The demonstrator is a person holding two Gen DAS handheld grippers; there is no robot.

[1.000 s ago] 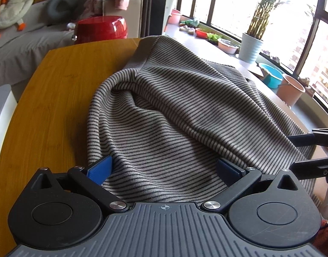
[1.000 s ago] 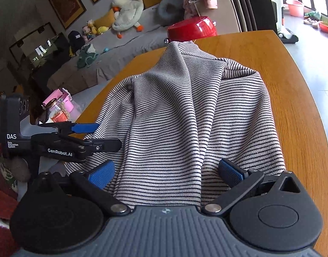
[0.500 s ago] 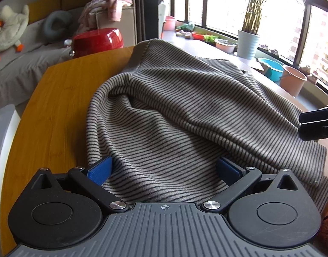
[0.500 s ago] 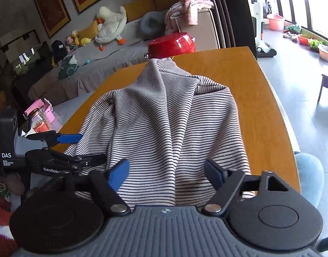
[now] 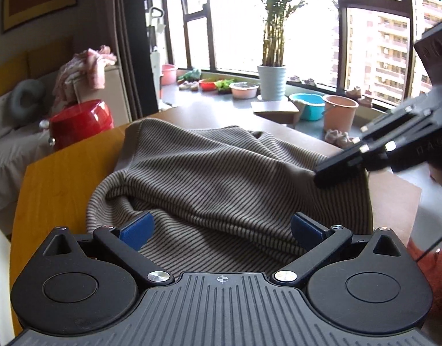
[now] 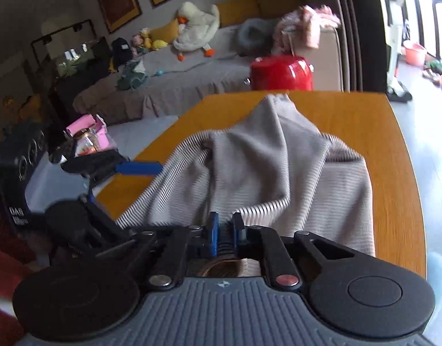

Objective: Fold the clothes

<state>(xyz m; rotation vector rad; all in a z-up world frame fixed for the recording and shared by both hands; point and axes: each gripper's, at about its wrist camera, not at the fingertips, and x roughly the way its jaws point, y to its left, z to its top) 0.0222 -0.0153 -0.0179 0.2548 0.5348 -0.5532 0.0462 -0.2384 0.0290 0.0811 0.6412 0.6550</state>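
The table [image 5: 62, 173] serves as the landmark. At its left edge the left gripper [image 5: 221, 227] hovers just over the near hem of the striped top [image 5: 221, 178], its blue pads set wide apart with cloth lying between them but not pinched; nothing is held there. The top sprawls across the table's middle, its long axis running from the near edge away toward the far edge, where a red pot [image 6: 281, 72] stands just beyond the wood.

Toward the table's right side, the right gripper [image 6: 225, 233] has its pads pressed together on the near hem of the top, and in the left wrist view its black fingers pinch a peak of cloth raised off the table.

So one corner of the hem is taken and the other is not. The free corner lies directly under and ahead of the left gripper, nearer to it than to the right. The likely next move is for the left to dip and close on that hem, so both can carry it toward the far edge.
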